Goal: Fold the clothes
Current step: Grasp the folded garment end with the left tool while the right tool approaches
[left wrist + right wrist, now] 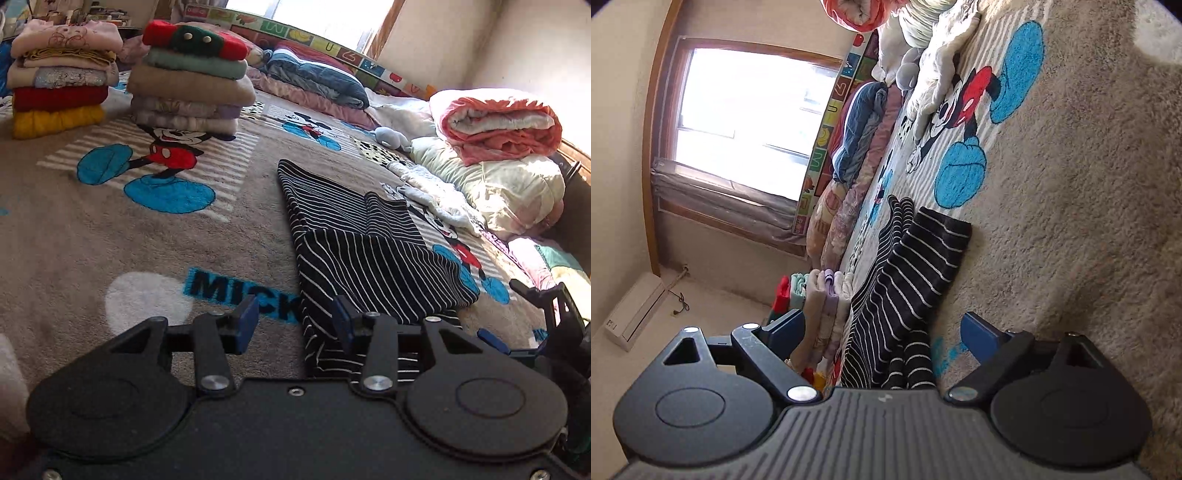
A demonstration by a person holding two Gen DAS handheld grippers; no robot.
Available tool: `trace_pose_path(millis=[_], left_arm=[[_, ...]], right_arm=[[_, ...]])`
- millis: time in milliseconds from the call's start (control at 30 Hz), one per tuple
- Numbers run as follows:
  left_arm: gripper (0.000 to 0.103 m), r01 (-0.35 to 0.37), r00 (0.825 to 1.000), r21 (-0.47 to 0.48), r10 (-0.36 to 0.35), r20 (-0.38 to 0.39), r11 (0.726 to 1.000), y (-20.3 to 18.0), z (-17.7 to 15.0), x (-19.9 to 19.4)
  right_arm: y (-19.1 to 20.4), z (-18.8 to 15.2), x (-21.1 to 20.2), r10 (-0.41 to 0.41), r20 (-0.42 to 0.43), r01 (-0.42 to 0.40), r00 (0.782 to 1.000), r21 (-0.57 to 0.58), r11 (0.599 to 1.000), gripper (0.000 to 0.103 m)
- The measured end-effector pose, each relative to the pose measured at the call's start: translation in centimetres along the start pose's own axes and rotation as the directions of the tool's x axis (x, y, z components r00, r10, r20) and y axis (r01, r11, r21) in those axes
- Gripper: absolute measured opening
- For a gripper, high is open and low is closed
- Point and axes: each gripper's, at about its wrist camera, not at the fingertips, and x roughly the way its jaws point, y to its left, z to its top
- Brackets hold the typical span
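- In the left wrist view, your left gripper (295,325) sits nearest the lens, its jaws spread apart and holding nothing. One blue pad (246,322) hangs over the blanket's lettering; the other lies at the near left edge of the striped garment (369,251).
- That black-and-white striped garment lies partly folded on the Mickey Mouse blanket (110,229), right of centre, with its near end running under your gripper.
- At the right edge of the view, your right gripper (546,325) shows only in part, beside the garment's near right corner.
- Toward the blanket's far left corner stand two stacks of folded clothes (192,77), side by side.
- Along the right edge of the blanket lie a rolled pink quilt (498,125) and pale bedding beneath it.
- In the right wrist view, which is rolled sideways, your right gripper (882,332) is opened wide with nothing clamped, and the striped garment (908,280) runs between its fingers from the near end outward.
- Beyond it you see the blanket (1089,221), the stacks of folded clothes (827,295) edge-on, and a bright window (746,118).
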Motion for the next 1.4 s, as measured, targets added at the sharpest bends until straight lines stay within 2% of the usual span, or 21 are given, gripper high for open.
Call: trace_pose_path(millis=[167,333,500,600,700,767,1033,1200,1267,1400], left_arm=[[0.045,-0.003,1.000,0.103,0.004,-0.012,0.995,-1.4,-1.4,0.9],[0.051,-0.040,0.999,0.232,0.040,0.005,0.972,-2.9,-2.7,1.4],[0.055,-0.057,0.998,0.344,0.051,0.026,0.937,-4.2,-3.9,1.5],[0.055,-0.034,0.999,0.398,0.024,0.030,0.917,-4.8,-4.5,1.4],[0.059,-0.011,1.000,0.440,0.000,0.026,0.898,-5.3,-5.1,1.3],[0.059,-0.016,1.000,0.456,0.005,0.026,0.890,-5.4,-5.2,1.6],[0.059,-0.016,0.999,0.459,-0.002,0.037,0.888,-5.8,-4.8,3.7],[0.060,0.004,1.000,0.508,-0.013,0.013,0.861,-6.5,-5.9,4.8],[0.060,0.006,1.000,0.517,-0.018,0.018,0.856,-6.6,-6.1,4.6],[0.060,-0.001,0.998,0.480,-0.027,0.051,0.877,-6.0,-5.6,4.0]], right_arm=[[0.1,1.1,1.4,-0.044,0.006,0.044,0.999,0.027,0.999,0.090],[0.1,2.0,2.7,-0.077,0.006,0.077,0.997,0.051,0.996,0.091],[1.3,1.9,4.3,-0.139,-0.025,0.138,0.990,-0.050,0.989,0.093],[2.1,1.7,5.2,-0.165,-0.047,0.158,0.985,-0.126,0.979,0.097],[2.4,1.9,5.8,-0.181,-0.059,0.168,0.982,-0.173,0.970,0.097],[2.5,2.0,6.0,-0.185,-0.057,0.172,0.981,-0.181,0.968,0.096],[2.0,2.3,6.1,-0.206,-0.004,0.202,0.979,-0.186,0.962,0.075],[1.3,2.9,6.1,-0.198,0.006,0.196,0.980,-0.169,0.966,0.064],[1.1,3.1,6.2,-0.191,0.008,0.190,0.982,-0.148,0.971,0.064],[0.8,3.3,5.9,-0.155,0.017,0.156,0.988,-0.097,0.983,0.068]])
